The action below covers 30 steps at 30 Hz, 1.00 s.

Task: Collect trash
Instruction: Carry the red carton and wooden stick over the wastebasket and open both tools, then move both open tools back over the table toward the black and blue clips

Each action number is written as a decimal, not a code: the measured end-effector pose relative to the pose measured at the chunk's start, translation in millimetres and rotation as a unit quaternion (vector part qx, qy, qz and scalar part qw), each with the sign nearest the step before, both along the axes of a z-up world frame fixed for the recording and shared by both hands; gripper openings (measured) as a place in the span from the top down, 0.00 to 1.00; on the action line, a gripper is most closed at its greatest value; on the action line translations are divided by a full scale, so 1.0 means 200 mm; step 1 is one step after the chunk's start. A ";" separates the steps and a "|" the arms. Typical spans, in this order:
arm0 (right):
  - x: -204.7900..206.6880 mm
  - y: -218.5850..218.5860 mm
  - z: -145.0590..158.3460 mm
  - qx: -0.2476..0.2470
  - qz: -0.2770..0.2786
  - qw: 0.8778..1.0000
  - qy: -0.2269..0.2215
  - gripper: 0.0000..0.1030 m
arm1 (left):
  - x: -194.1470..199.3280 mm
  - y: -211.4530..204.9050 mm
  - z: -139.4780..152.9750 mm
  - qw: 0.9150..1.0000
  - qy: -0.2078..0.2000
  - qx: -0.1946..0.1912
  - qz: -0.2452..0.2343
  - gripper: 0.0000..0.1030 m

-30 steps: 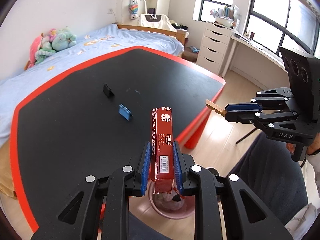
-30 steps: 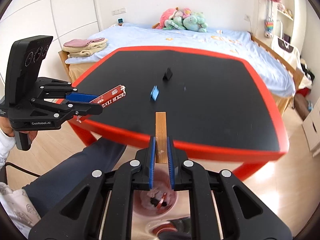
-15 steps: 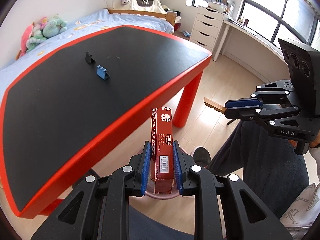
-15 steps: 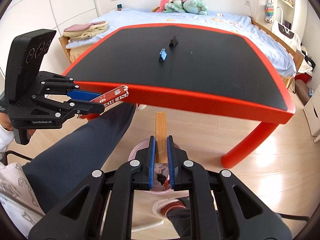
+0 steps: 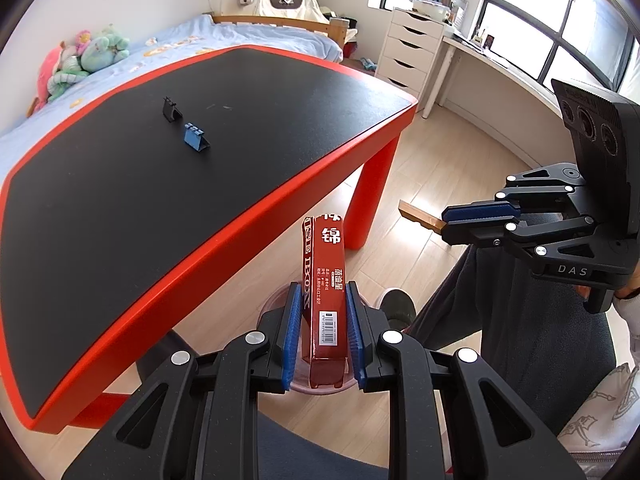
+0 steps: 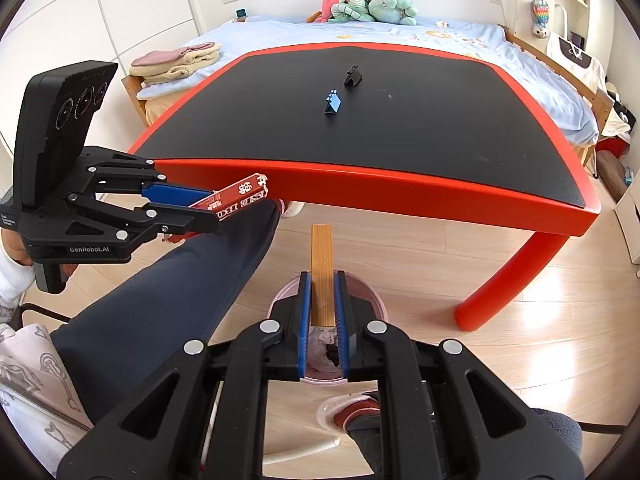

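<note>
A slim red carton printed with white characters and a barcode stands clamped between the blue pads of the left gripper, its length running forward past the fingertips. Directly beneath those jaws sits a pink bin on the wooden floor, its rim showing on either side of the fingers. The right gripper is clenched on a flat wooden strip, which likewise juts out ahead of its pads; below and behind its jaws the same pink bin holds crumpled scraps, too shadowed to make out.

Seen from the right wrist, the left gripper hangs out to the left of the jaws with the red carton poking toward the table's edge. From the left wrist, the right gripper hangs to the right, the wooden strip sticking out of it.

Ahead of both pairs of jaws stands a black table with a red rim. On it, well apart from either gripper, lie a blue binder clip and, just beyond, a black binder clip. The person's dark trouser leg stretches beneath the left gripper.
</note>
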State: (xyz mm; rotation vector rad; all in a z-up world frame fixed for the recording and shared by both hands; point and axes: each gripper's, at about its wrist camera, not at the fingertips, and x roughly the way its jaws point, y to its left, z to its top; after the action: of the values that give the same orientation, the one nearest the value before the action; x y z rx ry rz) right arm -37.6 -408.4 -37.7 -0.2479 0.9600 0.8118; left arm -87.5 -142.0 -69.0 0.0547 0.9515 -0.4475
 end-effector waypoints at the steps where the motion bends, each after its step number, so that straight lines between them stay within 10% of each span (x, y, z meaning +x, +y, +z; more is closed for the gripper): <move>1: 0.00 0.00 0.00 0.002 0.001 1.000 0.002 0.89 | 0.00 0.00 0.00 1.000 0.001 0.000 -0.001 0.79; 7: 0.02 -0.01 -0.02 0.012 0.008 1.000 0.017 0.84 | 0.01 0.01 -0.01 1.000 0.008 -0.008 -0.001 0.72; 8: 0.02 0.00 -0.03 0.007 0.006 1.000 0.019 0.76 | 0.01 0.01 -0.01 1.000 0.008 -0.005 0.001 0.61; 10: 0.02 -0.01 -0.04 0.005 -0.001 1.000 0.017 0.26 | 0.02 0.03 -0.02 1.000 0.007 -0.003 0.012 0.34; 12: 0.03 -0.02 -0.03 0.014 -0.009 1.000 0.014 0.14 | 0.02 0.06 -0.01 1.000 -0.002 -0.007 0.030 0.13; 30: 0.06 0.00 -0.06 0.001 -0.024 0.999 0.022 0.03 | 0.03 0.14 0.01 0.998 -0.003 -0.005 0.068 0.07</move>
State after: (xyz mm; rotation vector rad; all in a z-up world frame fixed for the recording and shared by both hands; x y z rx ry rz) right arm -26.2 -407.9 -50.3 -0.2046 1.0020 0.7764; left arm -81.1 -113.7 -67.1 -0.0169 0.9404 -0.3256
